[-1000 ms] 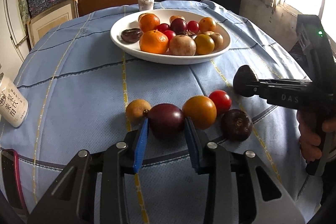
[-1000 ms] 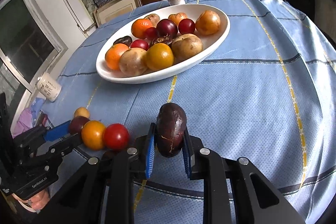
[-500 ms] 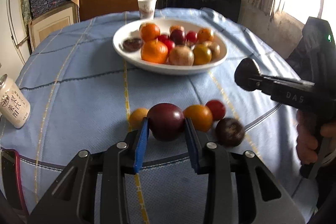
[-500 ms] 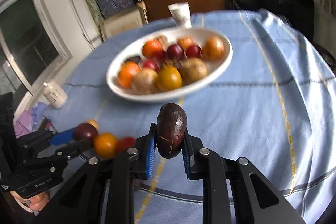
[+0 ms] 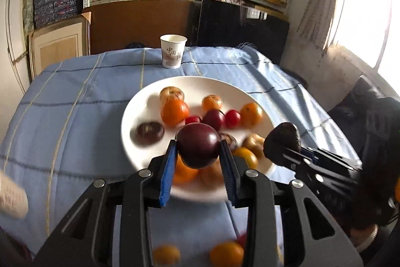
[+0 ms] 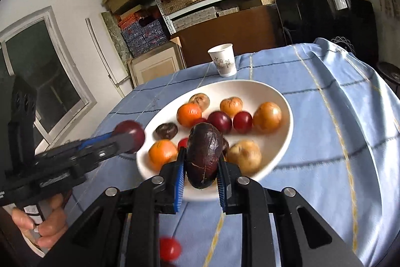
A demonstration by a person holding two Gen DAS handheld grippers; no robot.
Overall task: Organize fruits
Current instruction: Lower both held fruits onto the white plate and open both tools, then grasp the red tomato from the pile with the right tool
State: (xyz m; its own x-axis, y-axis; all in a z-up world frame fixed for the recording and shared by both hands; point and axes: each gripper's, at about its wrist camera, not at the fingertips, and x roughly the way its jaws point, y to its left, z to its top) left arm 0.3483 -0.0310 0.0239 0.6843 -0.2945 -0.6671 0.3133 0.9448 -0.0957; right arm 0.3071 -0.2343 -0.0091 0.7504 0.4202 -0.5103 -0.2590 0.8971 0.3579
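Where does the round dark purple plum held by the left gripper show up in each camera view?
Left wrist view: the round dark purple plum sits just below centre, clamped in the left gripper, in front of the white oval plate.
Right wrist view: the same plum is at mid-left, beside the plate's left rim.
Shared landmark: the white paper cup behind the plate.

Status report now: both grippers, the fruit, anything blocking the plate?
Left gripper shut on round purple plum. Right gripper shut on wrinkled dark fruit. Both above white plate, nearly full.
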